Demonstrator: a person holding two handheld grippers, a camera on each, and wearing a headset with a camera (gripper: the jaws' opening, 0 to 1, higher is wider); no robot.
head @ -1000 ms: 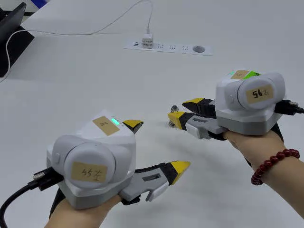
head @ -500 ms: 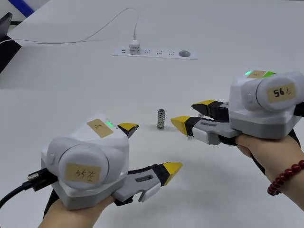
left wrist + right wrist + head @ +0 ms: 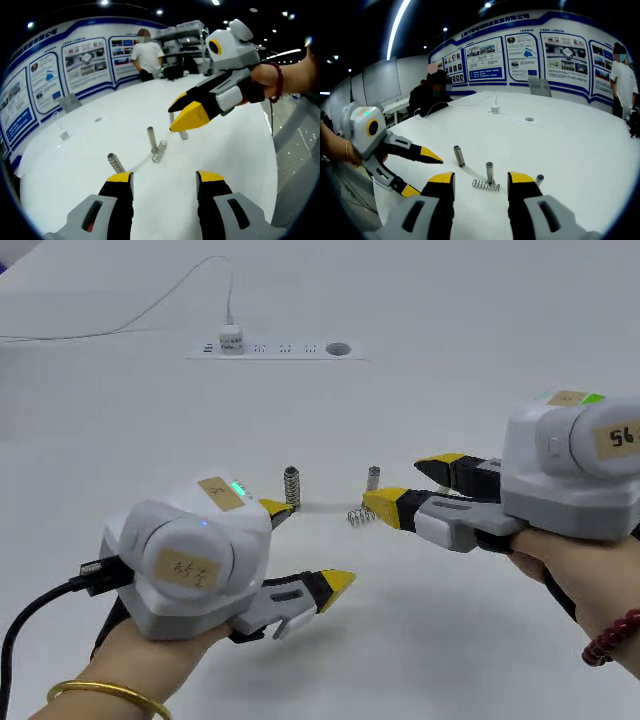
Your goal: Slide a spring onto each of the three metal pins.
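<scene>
Springs sit just past the tool tips on the white table [image 3: 470, 640]. Nearest the person, the left gripper [image 3: 305, 545] is low over the surface with its yellow-tipped jaws spread wide and nothing between them. In its own view the left gripper [image 3: 162, 177] looks out through that gap at the parts. Just beyond its upper tip stands the pin with a spring on it [image 3: 292, 486], upright, the coil covering most of its length; it shows too in the left gripper view [image 3: 116, 162] and in the right gripper view [image 3: 458, 155]. To its right the loose spring [image 3: 358, 515] lies flat on the table, just beside the foot of the bare pin [image 3: 373, 478], which stands upright with no coil on it. The right gripper view has the loose spring [image 3: 486, 185] lying crosswise in front of the bare pin [image 3: 490, 173], and a third pin [image 3: 539, 179] off to one side, too small to tell if it carries a coil. The right gripper [image 3: 410, 482] hovers beside the bare pin, its jaws parted and empty, the lower tip near the loose spring. From the other side, the right gripper [image 3: 182, 112] reaches in above these parts. Far back, a power strip [image 3: 275, 347] lies on the table with a white plug [image 3: 231, 338] in it.
</scene>
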